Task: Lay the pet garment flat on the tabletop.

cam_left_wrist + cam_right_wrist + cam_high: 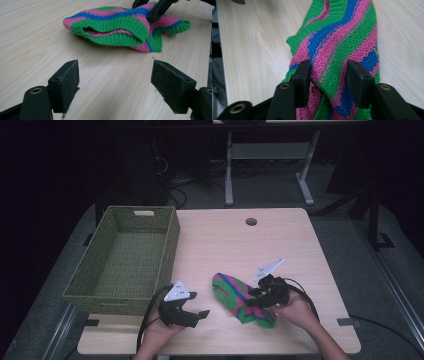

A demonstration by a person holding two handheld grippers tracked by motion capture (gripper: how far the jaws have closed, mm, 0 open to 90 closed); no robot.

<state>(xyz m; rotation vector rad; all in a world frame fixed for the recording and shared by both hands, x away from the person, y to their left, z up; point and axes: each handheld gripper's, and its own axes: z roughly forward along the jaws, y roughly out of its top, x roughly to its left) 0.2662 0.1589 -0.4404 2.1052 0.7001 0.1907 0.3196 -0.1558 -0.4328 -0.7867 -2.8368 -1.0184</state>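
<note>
- High view shows one striped knit cloth (239,299) in pink, green and blue, lying on the near middle of the wooden table (300,245).
- One right gripper (253,296) pinches a bunched fold of that cloth between its jaws.
- One left gripper (200,305) sits just left of it, jaws spread apart and holding nothing.
- One woven green basket (125,257) stands far left.

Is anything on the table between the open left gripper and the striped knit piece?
Nothing visible: bare table lies between the left gripper and the striped knit piece, which the right gripper grips at its other end.
</note>
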